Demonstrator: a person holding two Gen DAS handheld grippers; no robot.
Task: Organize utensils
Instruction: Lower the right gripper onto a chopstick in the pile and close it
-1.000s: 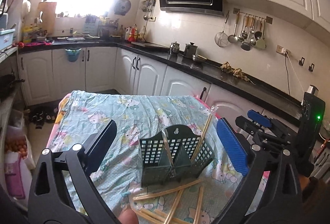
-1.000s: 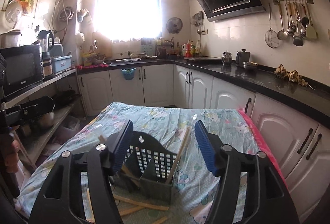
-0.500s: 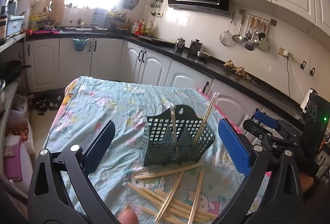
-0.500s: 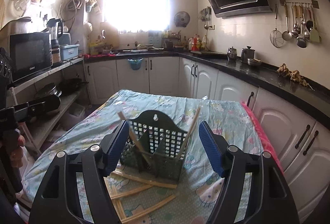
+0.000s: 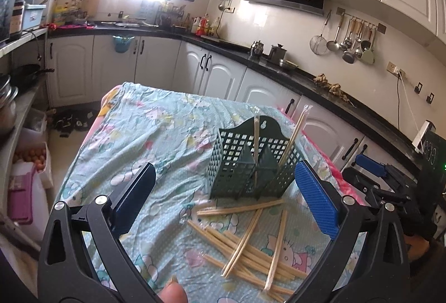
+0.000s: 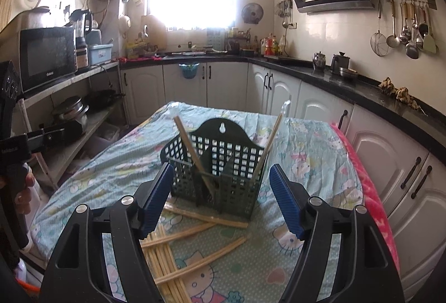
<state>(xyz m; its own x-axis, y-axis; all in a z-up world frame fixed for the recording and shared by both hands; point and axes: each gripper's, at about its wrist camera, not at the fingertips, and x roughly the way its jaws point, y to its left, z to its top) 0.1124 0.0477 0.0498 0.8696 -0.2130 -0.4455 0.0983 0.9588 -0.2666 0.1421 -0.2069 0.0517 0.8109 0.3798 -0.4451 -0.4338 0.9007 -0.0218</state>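
A dark green mesh utensil basket (image 5: 252, 160) stands on the cloth-covered table (image 5: 156, 135), also seen in the right wrist view (image 6: 217, 172). Two chopsticks (image 5: 292, 135) stand tilted in it. Several wrapped wooden chopsticks (image 5: 245, 236) lie loose in front of it, also in the right wrist view (image 6: 181, 241). My left gripper (image 5: 223, 199) is open and empty, above and in front of the pile. My right gripper (image 6: 220, 202) is open and empty, just in front of the basket; it shows at the right in the left wrist view (image 5: 370, 166).
White cabinets and a black counter (image 6: 348, 79) run behind and to the right of the table. Shelves with a microwave (image 6: 47, 54) and pots (image 6: 71, 109) stand to the left. The table's pink edge (image 6: 370, 199) is at the right.
Both grippers have drawn back and up from the basket, so the loose chopsticks in front of it show in full. The basket and chopsticks have not moved.
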